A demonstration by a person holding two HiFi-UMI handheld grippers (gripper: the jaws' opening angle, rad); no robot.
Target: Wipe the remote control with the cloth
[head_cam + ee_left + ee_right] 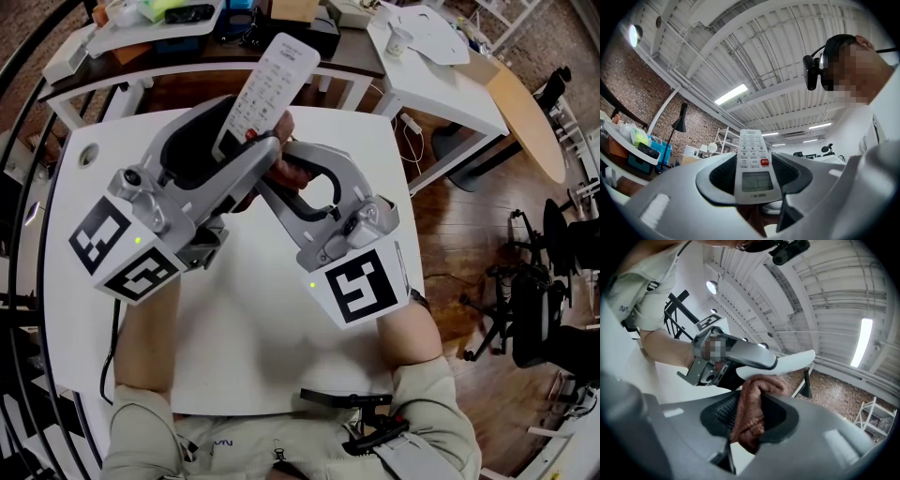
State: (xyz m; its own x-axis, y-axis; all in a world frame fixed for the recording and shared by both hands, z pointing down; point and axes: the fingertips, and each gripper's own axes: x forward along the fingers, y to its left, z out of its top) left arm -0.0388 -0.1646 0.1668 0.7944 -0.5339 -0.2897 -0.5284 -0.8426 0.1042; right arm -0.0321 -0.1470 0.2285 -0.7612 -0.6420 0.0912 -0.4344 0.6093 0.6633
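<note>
Over a white table (281, 366) on a wood floor (469, 187); beyond it a second white table (441, 84) and a cluttered desk (159, 28). Brick wall (628, 93), white beamed ceiling with strip lights (731, 93), black floor lamp (679, 117). Held clear of the tabletop: white remote control (267, 89), lower end clamped between the jaws of the left gripper (246, 141). Long axis running away from the person, far end tilted up toward the table's far edge, button face upward. Nearest the jaws a grey display window, above it rows of keys with one red key at right. Small print at the top end and under the display, too fine to read. Right gripper (281, 173) clamped on a bunched reddish-brown cloth (750, 413), jaws nearly together, fabric spilling out above and below. Cloth's top up against the remote's underside, just past the left jaws. Black-and-white square markers on both cubes, no words.
</note>
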